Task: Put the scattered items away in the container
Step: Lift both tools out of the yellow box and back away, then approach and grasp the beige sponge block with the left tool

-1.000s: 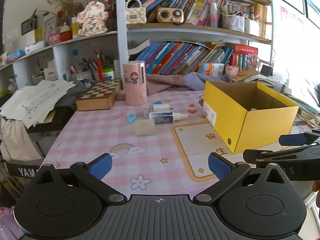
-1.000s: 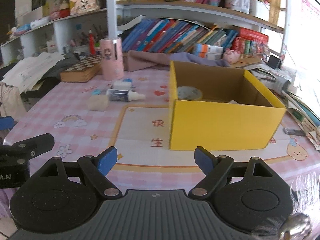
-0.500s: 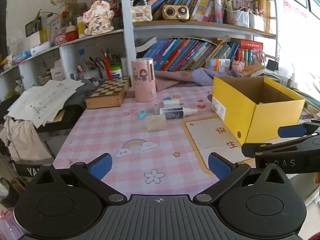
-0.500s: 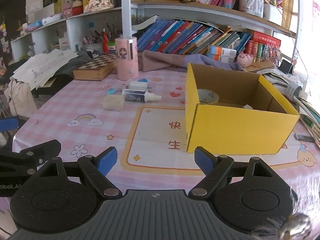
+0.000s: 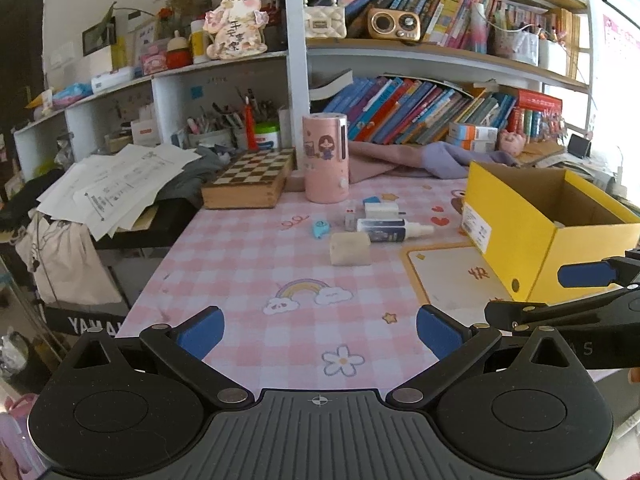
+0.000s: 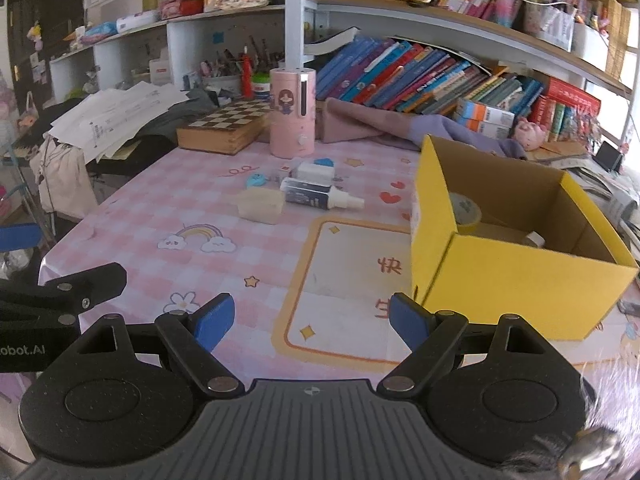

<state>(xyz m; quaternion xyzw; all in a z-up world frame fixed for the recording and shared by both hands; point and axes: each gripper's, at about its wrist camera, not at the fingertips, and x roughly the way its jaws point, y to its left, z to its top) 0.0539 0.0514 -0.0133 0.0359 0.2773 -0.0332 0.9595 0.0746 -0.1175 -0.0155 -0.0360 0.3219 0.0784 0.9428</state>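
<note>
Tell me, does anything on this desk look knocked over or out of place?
Yes: a white spray bottle lies on its side on the pink tablecloth, beside a beige block, a small blue thing and a white box, all outside the yellow box.

On the pink checked tablecloth (image 6: 132, 220) I read two red characters, 快 above a partly hidden 生, printed inside the orange-bordered panel (image 6: 352, 256) beside the yellow box (image 6: 516, 284). My left gripper's (image 5: 320, 330) black body, seen at the left edge of the right wrist view, carries white lettering ending "obot.AI". In the left wrist view, white capitals "YAMA" stand on a dark bar (image 5: 86, 322) beside the table, cut off by my gripper. The pink cat ornament (image 5: 235, 32) on the shelf bears dark characters that look like 平安喜乐, though I cannot be sure. The white label (image 5: 476, 232) on the box's end wall has print too small for me to read.
</note>
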